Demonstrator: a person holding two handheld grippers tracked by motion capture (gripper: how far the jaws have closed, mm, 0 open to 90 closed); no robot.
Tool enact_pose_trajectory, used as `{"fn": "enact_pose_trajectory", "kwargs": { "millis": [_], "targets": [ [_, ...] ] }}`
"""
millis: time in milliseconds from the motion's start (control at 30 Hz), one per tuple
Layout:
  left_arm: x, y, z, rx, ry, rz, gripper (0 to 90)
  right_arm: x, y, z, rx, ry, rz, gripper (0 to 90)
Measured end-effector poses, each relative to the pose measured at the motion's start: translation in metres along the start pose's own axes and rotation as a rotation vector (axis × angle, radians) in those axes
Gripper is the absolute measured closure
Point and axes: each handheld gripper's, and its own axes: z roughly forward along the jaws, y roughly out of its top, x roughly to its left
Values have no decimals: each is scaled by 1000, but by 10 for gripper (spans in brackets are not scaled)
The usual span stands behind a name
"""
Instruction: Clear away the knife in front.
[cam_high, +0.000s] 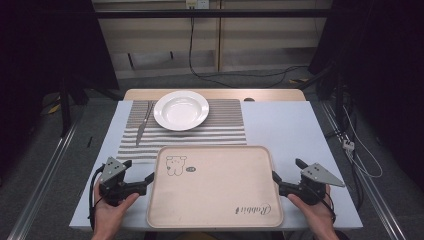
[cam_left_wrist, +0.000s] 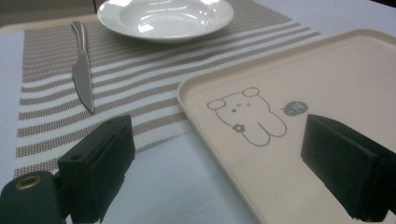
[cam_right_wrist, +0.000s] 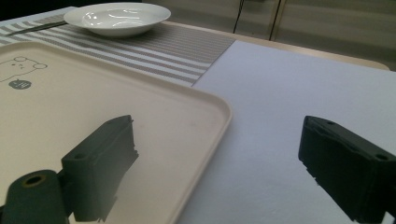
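A beige tray (cam_high: 215, 200) with a bear drawing lies at the table's near middle, with nothing on it. My left gripper (cam_high: 139, 170) is open at the tray's left edge. In the left gripper view its jaws (cam_left_wrist: 217, 140) straddle the tray's rim (cam_left_wrist: 187, 107), one over the tray, one over the table. My right gripper (cam_high: 286, 168) is open at the tray's right edge. In the right gripper view its jaws (cam_right_wrist: 218, 135) straddle that rim (cam_right_wrist: 224, 112) the same way. Neither pair of pads presses on the tray.
Behind the tray a striped placemat (cam_high: 225, 125) bears a white deep plate (cam_high: 181, 110) and a knife (cam_high: 142, 125) to the plate's left. The white table top (cam_high: 285, 125) is bare to the right. Cables run over the floor beyond the table.
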Motion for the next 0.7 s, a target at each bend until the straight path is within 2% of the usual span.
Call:
{"fn": "enact_pose_trajectory", "kwargs": {
  "millis": [267,400,467,600,700],
  "targets": [
    [1,0,-2,6,1,-2,97,0,1,4,9,14,5,101],
    [5,7,-3,17,-4,16,97,-1,0,5,24,21,4,97],
    [8,10,-4,10,5,6,97,-1,0,5,30,24,5,94],
    [11,13,-2,21,-3,2,97,0,0,6,36,28,8,94],
    [12,17,0,31,-2,18,98,1,1,6,39,33,6,94]
  ]
}}
